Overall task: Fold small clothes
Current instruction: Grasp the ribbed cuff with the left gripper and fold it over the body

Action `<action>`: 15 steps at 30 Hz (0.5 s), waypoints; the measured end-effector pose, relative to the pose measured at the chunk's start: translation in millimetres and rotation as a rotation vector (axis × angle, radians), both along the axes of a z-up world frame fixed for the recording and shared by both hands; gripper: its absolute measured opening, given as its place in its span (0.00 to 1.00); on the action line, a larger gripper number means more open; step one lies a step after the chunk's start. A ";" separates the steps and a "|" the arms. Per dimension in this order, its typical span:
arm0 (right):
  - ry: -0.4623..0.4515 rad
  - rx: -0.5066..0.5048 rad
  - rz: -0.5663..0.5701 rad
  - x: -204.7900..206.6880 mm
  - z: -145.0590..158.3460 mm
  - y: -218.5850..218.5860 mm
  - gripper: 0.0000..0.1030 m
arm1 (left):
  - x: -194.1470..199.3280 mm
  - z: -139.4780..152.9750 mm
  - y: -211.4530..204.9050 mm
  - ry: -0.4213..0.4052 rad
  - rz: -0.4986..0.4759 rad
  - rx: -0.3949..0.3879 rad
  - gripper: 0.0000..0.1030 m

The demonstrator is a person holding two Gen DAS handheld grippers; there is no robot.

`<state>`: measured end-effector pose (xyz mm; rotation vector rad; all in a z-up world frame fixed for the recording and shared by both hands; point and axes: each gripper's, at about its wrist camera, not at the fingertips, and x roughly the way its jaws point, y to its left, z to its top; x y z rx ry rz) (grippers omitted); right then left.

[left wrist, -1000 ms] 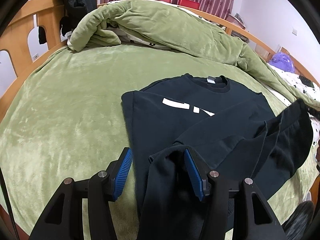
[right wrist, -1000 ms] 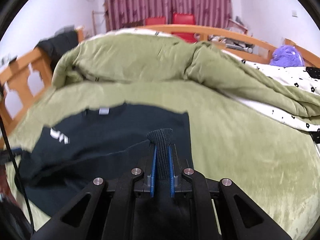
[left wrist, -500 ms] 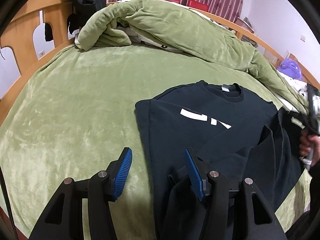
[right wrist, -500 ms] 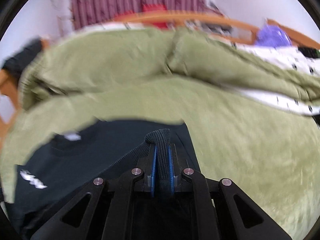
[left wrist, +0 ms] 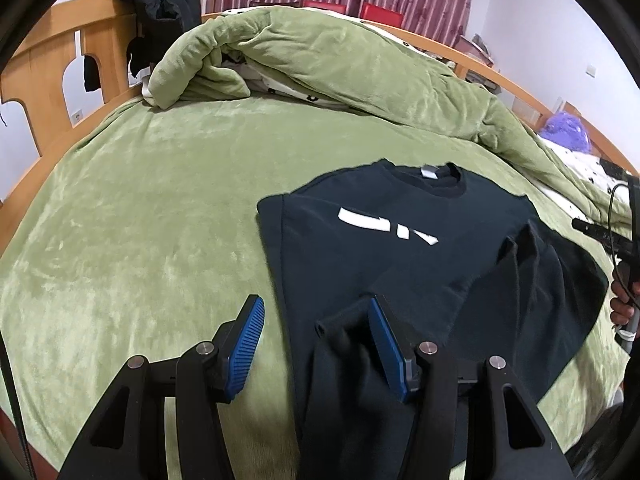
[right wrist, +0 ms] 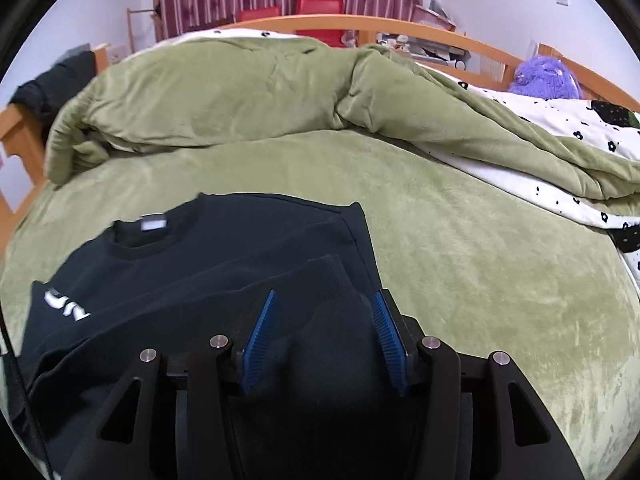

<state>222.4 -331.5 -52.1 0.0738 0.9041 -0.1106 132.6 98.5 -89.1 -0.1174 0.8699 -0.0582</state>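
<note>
A black sweatshirt [left wrist: 380, 264] with a white print lies flat on the green blanket [left wrist: 140, 220], collar away from me. My left gripper [left wrist: 316, 340] is open above the shirt's near left edge. A folded-in sleeve [left wrist: 344, 368] lies between its jaws, against the right pad. In the right wrist view the sweatshirt [right wrist: 192, 264] fills the lower left. The jaws of my right gripper [right wrist: 324, 332] are opening. The other sleeve's ribbed cuff [right wrist: 324, 280] rests loose between them, and neither pad presses on it.
A bunched green quilt [left wrist: 320, 60] lies across the back of the bed. The wooden bed frame [left wrist: 52, 56] has a black coat [left wrist: 160, 4] draped on it. A purple plush toy [right wrist: 544, 76] sits at the far right. A hand [left wrist: 622, 304] shows at the right edge.
My right gripper went from shut on the sleeve cuff to open, and sank toward the shirt. The raised sleeve now lies on the shirt's body. My left gripper stayed open.
</note>
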 end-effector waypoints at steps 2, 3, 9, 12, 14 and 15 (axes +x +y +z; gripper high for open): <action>0.007 0.024 0.001 -7.1 1.1 1.5 0.48 | -12.4 -1.8 -4.1 0.007 -0.014 0.011 0.50; 0.003 0.047 0.003 -13.9 1.4 1.8 0.48 | -16.9 -2.8 -5.4 0.012 -0.020 0.015 0.50; 0.003 0.087 0.040 -37.8 3.9 10.9 0.48 | -46.7 -17.4 -25.2 0.052 -0.072 0.049 0.50; -0.013 0.066 0.076 -45.6 9.1 17.0 0.48 | -51.9 -21.7 -45.2 0.048 -0.118 0.103 0.50; -0.028 0.046 0.101 -52.8 12.5 20.9 0.48 | -52.7 -22.6 -61.5 0.026 -0.143 0.161 0.51; -0.031 0.040 0.110 -54.9 13.2 21.4 0.48 | -51.6 -22.6 -67.6 0.016 -0.149 0.179 0.51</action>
